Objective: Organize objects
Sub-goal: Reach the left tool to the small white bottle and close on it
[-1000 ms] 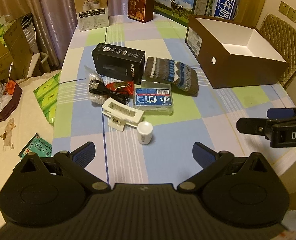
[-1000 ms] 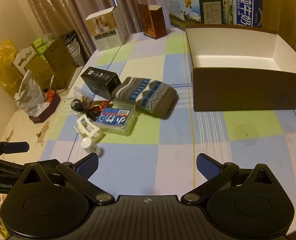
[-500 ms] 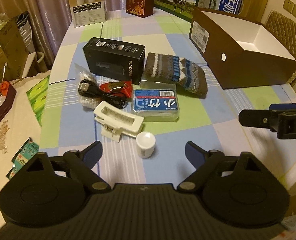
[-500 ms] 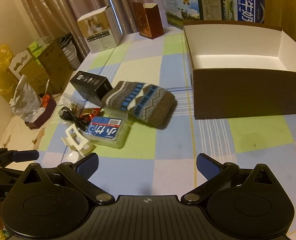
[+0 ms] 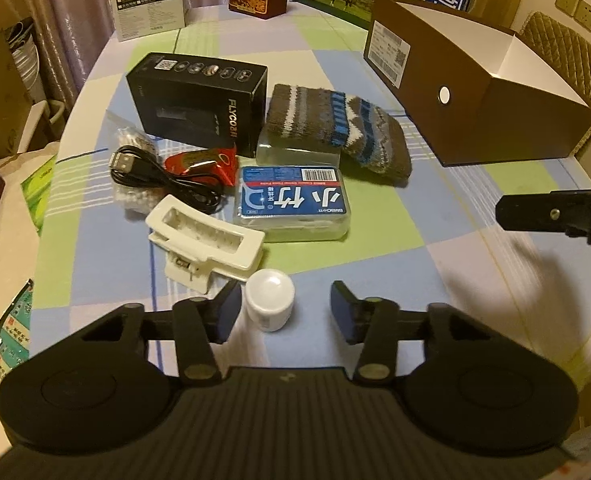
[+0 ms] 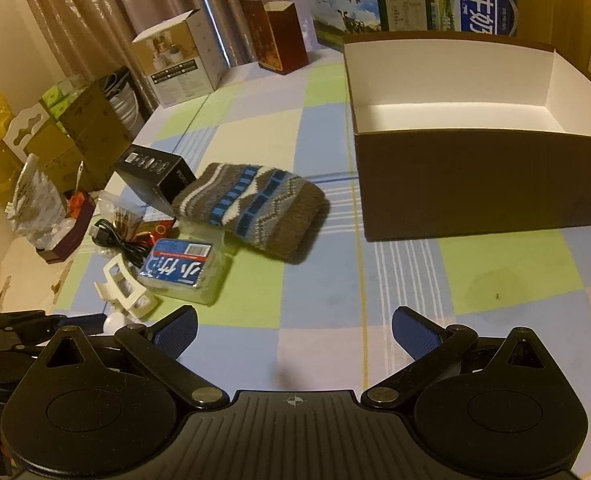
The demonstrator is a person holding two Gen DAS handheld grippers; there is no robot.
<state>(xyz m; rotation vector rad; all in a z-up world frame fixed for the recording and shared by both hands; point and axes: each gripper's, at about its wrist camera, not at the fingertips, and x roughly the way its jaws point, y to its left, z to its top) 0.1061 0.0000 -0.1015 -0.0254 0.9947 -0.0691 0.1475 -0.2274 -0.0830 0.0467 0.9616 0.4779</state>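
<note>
Now the left gripper (image 5: 285,306), fingers spread and gripping nothing, brackets a small white plastic bottle (image 5: 270,300) at lower centre of the left wrist view; the left pad looks close, the right stands clear. An uneven squeeze could tip it towards the cream plastic clip (image 5: 205,242) just beside. The right gripper (image 6: 293,330) hangs wide open and empty over checked tablecloth. The brown cardboard box (image 6: 483,192), upper right, shows nothing inside; its near floor is hidden.
</note>
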